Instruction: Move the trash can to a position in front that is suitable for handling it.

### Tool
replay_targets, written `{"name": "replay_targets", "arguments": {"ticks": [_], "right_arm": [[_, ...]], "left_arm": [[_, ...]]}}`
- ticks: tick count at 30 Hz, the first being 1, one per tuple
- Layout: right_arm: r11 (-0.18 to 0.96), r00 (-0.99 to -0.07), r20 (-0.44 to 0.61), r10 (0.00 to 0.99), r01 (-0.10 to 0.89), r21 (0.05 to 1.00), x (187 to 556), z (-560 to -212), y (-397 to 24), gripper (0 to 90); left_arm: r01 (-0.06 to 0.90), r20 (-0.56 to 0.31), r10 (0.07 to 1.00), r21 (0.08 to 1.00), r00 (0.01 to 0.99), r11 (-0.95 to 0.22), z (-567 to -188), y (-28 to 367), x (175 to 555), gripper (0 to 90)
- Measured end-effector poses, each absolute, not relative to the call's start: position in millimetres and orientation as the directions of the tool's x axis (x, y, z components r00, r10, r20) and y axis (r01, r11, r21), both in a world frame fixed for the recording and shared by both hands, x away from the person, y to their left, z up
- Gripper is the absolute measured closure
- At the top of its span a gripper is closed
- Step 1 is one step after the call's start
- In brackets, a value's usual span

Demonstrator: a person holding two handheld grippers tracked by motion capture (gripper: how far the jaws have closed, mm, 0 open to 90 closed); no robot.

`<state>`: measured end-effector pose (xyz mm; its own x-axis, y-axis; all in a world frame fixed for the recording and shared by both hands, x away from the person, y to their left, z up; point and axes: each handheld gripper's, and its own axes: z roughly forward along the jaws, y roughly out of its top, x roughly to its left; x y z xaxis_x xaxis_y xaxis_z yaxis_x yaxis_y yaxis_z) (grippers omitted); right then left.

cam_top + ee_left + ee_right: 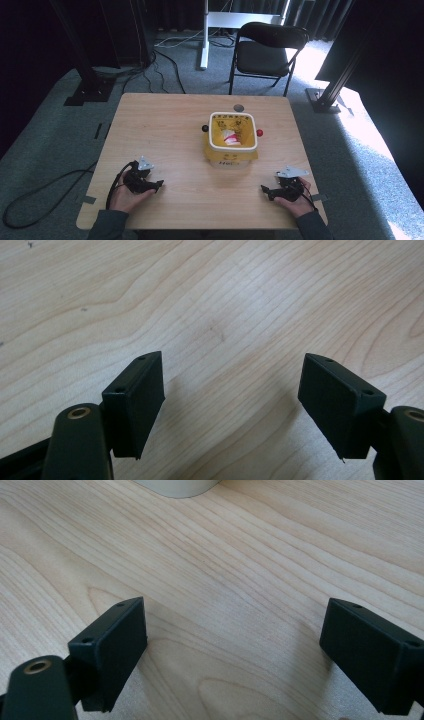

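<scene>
both grippers rest at the near edge of the table, jaws spread wide and holding nothing: the left gripper (159, 185) sits at the near left, the right gripper (264, 189) at the near right, each in a hand of the person. between and beyond them, well apart from both, stands the thing nearest to them, a yellow-lined white bin (233, 138), upright a little past the middle of the table, with a yellow bag folded over its rim and some red and white litter inside, too small to make out. a black knob (205, 128) shows at its left side and a red knob (259, 133) at its right, both touching or just beside the bin; which cannot be told. in the left gripper view the left gripper (231, 405) has bare wood between its jaws; in the right gripper view the right gripper (234, 655) faces a pale rounded corner of the bin (175, 486) at the top edge. the work seems to be at its start, with no reach begun. the next move likely calls for both grippers to travel forward to the bin's sides, jaws kept apart. a small dark disc (239, 107) lies on the wooden table (165, 125) beyond the bin, and a black chair (267, 52) stands behind the table.
</scene>
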<state>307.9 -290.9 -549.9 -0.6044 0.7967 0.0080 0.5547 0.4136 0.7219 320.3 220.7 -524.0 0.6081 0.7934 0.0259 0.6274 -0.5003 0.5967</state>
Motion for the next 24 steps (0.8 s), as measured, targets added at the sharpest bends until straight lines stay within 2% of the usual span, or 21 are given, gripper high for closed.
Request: {"name": "replay_targets", "arguments": {"ticks": [24], "right_arm": [[0.413, -0.605, 0.007, 0.796, 0.553, 0.723, 308, -550, -291, 10.9]], "left_arm": [[0.591, 0.043, 0.775, 0.621, 0.631, -0.515, -502, 211, 332, 26.8]]}}
